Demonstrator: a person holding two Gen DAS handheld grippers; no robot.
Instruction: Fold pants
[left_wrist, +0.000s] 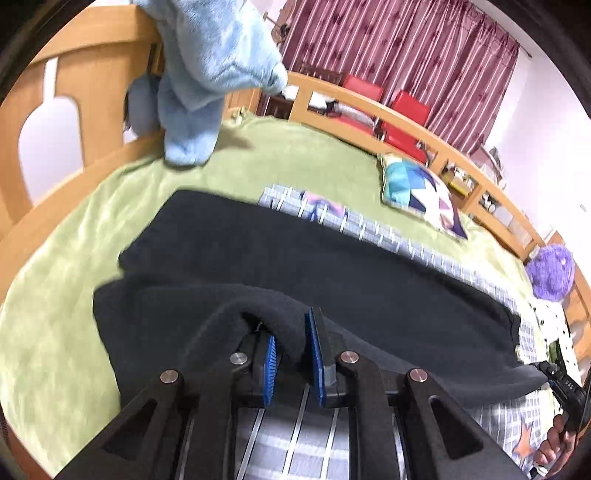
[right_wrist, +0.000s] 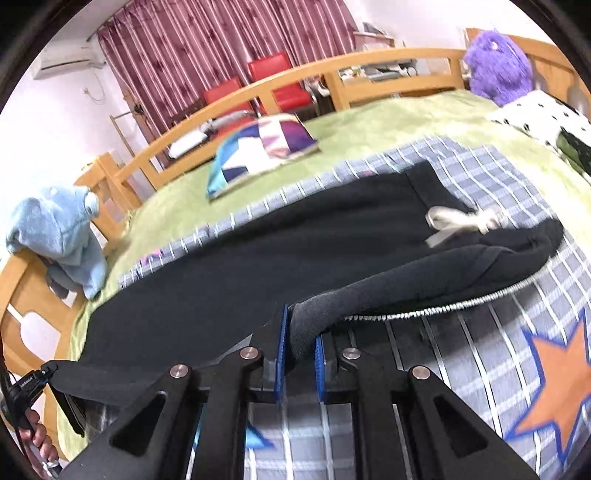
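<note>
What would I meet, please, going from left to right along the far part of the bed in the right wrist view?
Light blue plush toy → patchwork cushion → purple plush toy.

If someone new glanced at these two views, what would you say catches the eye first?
The black pants stretched across the checked blanket, with the left gripper and right gripper each clamped on a lifted edge. Behind lie a colourful cushion on the green bedspread, a blue plush on the bed frame and a purple one.
</note>
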